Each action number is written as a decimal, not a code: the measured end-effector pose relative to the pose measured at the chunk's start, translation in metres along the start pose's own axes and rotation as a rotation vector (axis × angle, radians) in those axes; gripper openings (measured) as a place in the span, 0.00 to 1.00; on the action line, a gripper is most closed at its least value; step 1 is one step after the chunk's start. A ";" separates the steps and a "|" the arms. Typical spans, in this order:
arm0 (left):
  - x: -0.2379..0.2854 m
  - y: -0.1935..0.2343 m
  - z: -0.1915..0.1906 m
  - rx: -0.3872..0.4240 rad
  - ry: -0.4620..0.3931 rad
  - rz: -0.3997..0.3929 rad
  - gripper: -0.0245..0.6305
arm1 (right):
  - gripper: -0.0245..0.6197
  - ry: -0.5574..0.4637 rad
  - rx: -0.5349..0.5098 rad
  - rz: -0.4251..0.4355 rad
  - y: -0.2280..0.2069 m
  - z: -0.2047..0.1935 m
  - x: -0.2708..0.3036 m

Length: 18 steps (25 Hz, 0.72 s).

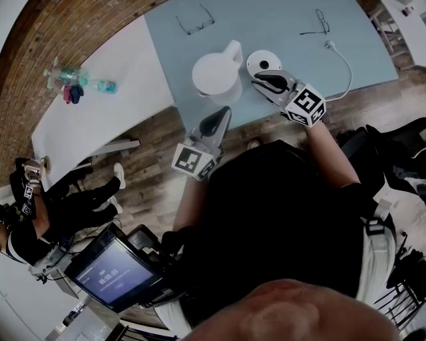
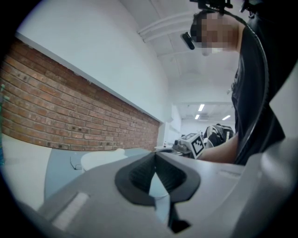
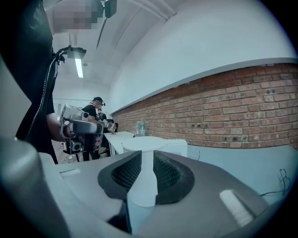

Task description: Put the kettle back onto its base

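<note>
The light blue table [image 1: 266, 26] carries the white kettle [image 1: 216, 74], upright just beside its round base [image 1: 264, 62], not on it. Your right gripper [image 1: 258, 80] points at the kettle from near the base, jaws narrowly apart, nothing gripped. Your left gripper [image 1: 225, 113] is at the table's edge, jaws together, empty.

Two benches [image 1: 266, 26] [image 1: 113, 106] are carrying one kettle [image 1: 216, 75], one base [image 1: 263, 63], two pairs of glasses [image 1: 196, 20] [image 1: 318, 24] and two bottles [image 1: 61, 72] [image 1: 103, 85], with two claws [image 1: 225, 113] [image 1: 257, 80] hovering nearby.
</note>
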<state>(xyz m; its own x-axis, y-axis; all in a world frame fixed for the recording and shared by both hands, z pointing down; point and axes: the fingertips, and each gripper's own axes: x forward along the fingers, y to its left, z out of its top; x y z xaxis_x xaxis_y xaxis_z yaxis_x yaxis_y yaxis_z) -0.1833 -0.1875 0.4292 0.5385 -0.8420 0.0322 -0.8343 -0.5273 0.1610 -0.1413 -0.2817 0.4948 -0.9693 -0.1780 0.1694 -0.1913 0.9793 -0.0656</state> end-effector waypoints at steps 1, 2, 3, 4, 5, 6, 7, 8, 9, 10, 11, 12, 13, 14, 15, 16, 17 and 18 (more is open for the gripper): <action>-0.001 0.001 0.000 0.000 -0.001 0.001 0.04 | 0.16 0.010 -0.003 -0.012 -0.005 -0.003 0.003; -0.002 0.002 -0.001 -0.003 -0.001 0.005 0.04 | 0.18 0.020 -0.005 -0.025 -0.010 -0.005 0.007; -0.004 0.004 -0.002 -0.010 -0.001 0.012 0.04 | 0.21 0.030 -0.007 -0.038 -0.015 -0.008 0.011; -0.006 0.005 -0.003 -0.017 0.002 0.019 0.04 | 0.22 0.039 -0.007 -0.051 -0.021 -0.010 0.015; -0.008 0.007 -0.004 -0.024 0.007 0.025 0.04 | 0.24 0.048 -0.008 -0.062 -0.026 -0.013 0.020; -0.010 0.007 -0.005 -0.028 0.010 0.029 0.04 | 0.25 0.058 -0.009 -0.073 -0.032 -0.015 0.024; -0.012 0.008 -0.006 -0.028 0.013 0.031 0.04 | 0.26 0.068 -0.012 -0.084 -0.037 -0.018 0.028; -0.014 0.009 -0.006 -0.023 0.012 0.033 0.04 | 0.28 0.080 -0.014 -0.095 -0.043 -0.020 0.033; -0.016 0.010 -0.006 -0.017 0.007 0.036 0.04 | 0.30 0.092 -0.015 -0.107 -0.050 -0.024 0.037; -0.018 0.011 -0.005 -0.016 0.002 0.041 0.04 | 0.33 0.106 -0.015 -0.118 -0.056 -0.027 0.041; -0.020 0.012 -0.005 -0.017 -0.001 0.050 0.04 | 0.36 0.121 -0.014 -0.127 -0.062 -0.032 0.045; -0.023 0.013 -0.004 -0.020 -0.002 0.058 0.04 | 0.38 0.137 -0.013 -0.135 -0.067 -0.036 0.049; -0.025 0.014 -0.004 -0.019 -0.003 0.064 0.04 | 0.39 0.153 -0.013 -0.142 -0.072 -0.041 0.052; -0.027 0.015 -0.004 -0.019 -0.003 0.068 0.04 | 0.40 0.169 -0.013 -0.149 -0.076 -0.045 0.056; -0.029 0.016 -0.003 -0.018 -0.004 0.071 0.04 | 0.41 0.182 -0.012 -0.156 -0.080 -0.049 0.059; -0.030 0.016 -0.003 -0.019 -0.007 0.073 0.04 | 0.41 0.191 -0.008 -0.162 -0.084 -0.052 0.062; -0.033 0.017 -0.004 -0.020 -0.007 0.076 0.04 | 0.41 0.197 0.001 -0.168 -0.087 -0.054 0.065; -0.037 0.018 -0.007 -0.024 -0.003 0.081 0.04 | 0.41 0.201 0.014 -0.174 -0.090 -0.058 0.070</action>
<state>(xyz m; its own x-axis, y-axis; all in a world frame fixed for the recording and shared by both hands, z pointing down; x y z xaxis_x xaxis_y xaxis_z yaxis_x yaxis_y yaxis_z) -0.2176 -0.1655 0.4377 0.4689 -0.8822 0.0426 -0.8719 -0.4547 0.1816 -0.1827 -0.3770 0.5692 -0.8720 -0.3194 0.3709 -0.3556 0.9341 -0.0317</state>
